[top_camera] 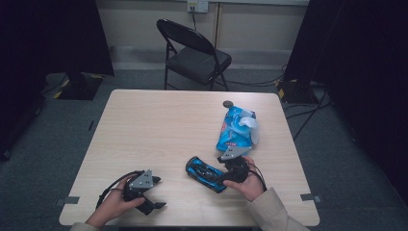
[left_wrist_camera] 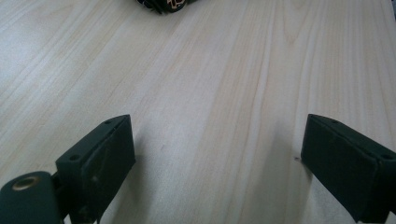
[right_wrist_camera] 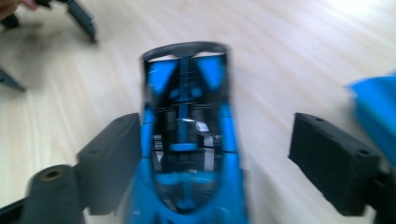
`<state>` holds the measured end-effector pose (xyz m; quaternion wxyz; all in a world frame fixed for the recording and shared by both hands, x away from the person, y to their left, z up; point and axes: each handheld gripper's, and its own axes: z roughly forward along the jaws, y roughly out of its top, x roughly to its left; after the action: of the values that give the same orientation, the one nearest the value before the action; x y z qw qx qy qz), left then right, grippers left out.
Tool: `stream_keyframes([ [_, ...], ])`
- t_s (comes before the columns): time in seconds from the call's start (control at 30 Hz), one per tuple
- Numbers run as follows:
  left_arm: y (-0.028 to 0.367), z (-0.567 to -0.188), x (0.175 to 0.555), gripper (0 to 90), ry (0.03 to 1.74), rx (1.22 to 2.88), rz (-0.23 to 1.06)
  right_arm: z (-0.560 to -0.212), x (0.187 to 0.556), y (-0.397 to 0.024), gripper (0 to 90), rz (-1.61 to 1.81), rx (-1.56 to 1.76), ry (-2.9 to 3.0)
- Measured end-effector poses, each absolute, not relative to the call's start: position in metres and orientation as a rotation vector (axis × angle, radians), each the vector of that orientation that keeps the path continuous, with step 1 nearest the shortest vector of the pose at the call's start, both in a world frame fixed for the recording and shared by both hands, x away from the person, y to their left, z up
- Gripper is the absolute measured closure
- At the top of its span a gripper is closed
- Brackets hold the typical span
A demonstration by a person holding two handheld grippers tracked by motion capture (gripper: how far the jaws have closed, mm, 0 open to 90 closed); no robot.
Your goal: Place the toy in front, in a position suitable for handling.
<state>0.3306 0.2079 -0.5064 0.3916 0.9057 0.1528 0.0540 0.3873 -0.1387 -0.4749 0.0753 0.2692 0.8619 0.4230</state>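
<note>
The right tongs [right_wrist_camera: 215, 158] stand wide around the blue toy car [top_camera: 206, 173] lying on the worktop [top_camera: 159, 125] just near of the blue wipes pack [top_camera: 235, 130], apparently releasing it, so next they should lift clear; the left tongs [left_wrist_camera: 215, 154] rest wide, empty.

Dim room, table lit; right gripper view motion-blurred.

Overhead forward-down view; two close jaw-level views, all sharing table [top_camera: 159, 130].
</note>
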Motion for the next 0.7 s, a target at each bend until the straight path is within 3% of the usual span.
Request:
stream_keyframes([
  [0.33, 0.208, -0.506, 0.331, 9.1, 0.388, 2.301, 0.137, -0.441, 0.411, -0.169, 16.5, 1.247, 0.865, 2.49],
  [0.7, 0.208, -0.506, 0.331, 9.1, 0.388, 2.301, 0.137, -0.424, 0.427, -0.184, 29.2, 1.245, 0.929, 2.407],
])
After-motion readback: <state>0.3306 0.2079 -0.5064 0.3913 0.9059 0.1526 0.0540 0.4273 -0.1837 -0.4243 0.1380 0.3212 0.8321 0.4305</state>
